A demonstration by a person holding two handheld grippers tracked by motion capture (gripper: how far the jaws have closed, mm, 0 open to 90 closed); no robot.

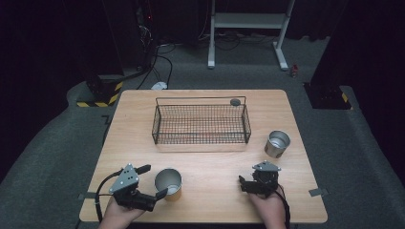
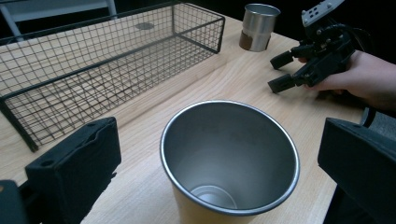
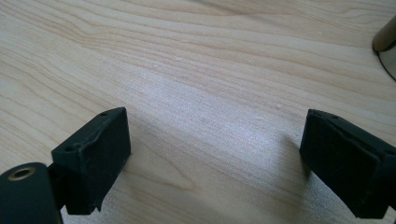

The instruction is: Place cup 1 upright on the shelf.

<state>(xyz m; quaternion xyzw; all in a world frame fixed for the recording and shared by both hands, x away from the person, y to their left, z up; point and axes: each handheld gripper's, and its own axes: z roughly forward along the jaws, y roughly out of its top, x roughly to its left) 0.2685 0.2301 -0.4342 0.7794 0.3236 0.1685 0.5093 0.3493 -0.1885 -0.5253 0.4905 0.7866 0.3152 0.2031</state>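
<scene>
Left claw point(image 1: 154, 180) brackets cup point(image 2: 229, 158) (base cropped).

Each black claw point(image 1: 154, 180) carries a grey three-cornered plate and black cable.

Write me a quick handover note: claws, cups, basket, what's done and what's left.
Left claw: open, jaws either side of the near cup, not closed on it.
Right claw: open over bare table, holding nothing.
Far cup: upright, right of the wire basket.
Done: nothing lifted; the basket holds no cup.
Left, probably: grip the near cup, then likely move both cups to the basket.
</scene>
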